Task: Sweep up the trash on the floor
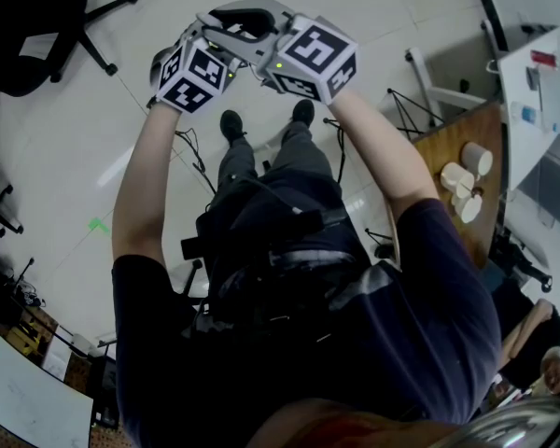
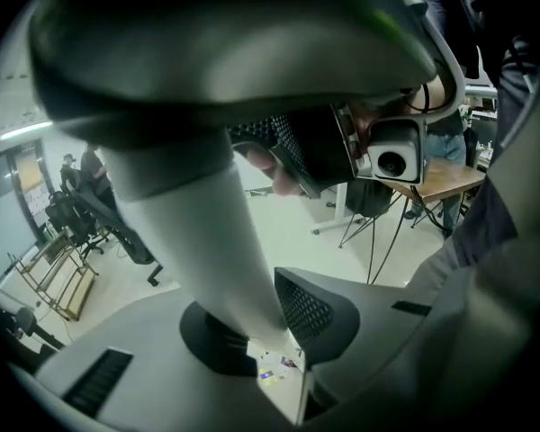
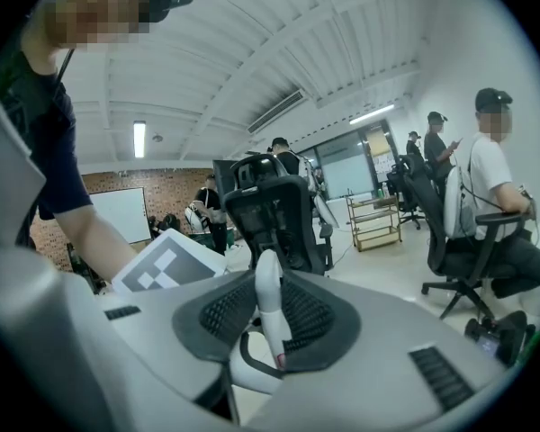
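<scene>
No trash is showing on the floor (image 1: 65, 138). A pale handle (image 2: 193, 223), probably the broom's, is running through both grippers. The left gripper (image 2: 263, 329) and right gripper (image 3: 270, 327) are each clamping it, close together, likely for two-handed control while sweeping.

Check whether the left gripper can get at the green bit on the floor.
Probably not: the left gripper is shut on a pale rod and held high above the floor where the green bit lies.

Right gripper (image 3: 272, 324) clamps white handle (image 3: 266, 286) (office chair (image 3: 274, 210) behind).
</scene>
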Demonstrator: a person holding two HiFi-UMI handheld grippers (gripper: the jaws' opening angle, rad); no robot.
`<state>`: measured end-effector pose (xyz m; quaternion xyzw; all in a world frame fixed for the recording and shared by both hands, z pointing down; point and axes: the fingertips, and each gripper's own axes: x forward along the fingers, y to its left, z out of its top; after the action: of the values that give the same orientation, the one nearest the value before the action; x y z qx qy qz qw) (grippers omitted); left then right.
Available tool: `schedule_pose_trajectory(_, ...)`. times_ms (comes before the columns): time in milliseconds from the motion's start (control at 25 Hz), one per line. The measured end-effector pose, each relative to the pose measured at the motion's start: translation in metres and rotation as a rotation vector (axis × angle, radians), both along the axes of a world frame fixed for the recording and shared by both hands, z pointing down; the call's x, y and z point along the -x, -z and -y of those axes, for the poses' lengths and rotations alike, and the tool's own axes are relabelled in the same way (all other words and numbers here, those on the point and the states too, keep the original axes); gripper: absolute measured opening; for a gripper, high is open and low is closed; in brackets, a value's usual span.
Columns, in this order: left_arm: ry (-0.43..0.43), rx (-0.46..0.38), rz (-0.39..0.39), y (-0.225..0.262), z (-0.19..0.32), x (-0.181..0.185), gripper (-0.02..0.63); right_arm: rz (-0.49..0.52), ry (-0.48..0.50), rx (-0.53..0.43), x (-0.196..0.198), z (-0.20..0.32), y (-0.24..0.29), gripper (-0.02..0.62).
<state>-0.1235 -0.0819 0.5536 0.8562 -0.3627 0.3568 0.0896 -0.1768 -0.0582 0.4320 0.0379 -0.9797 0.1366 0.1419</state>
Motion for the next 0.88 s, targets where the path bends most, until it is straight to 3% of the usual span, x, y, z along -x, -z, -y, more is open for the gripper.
schedule_pose_trajectory(520, -0.053, 0.076, -0.065, 0.038, -0.009, -0.016, 0.051, 0.032, -0.009, 0.019, -0.013, -0.002, 0.038, 0.105)
schedule_pose_trajectory(880, -0.041, -0.036, -0.083, 0.089, -0.005, -0.017, 0.052, 0.094, 0.017, -0.033, -0.013, -0.005, 0.086, 0.100)
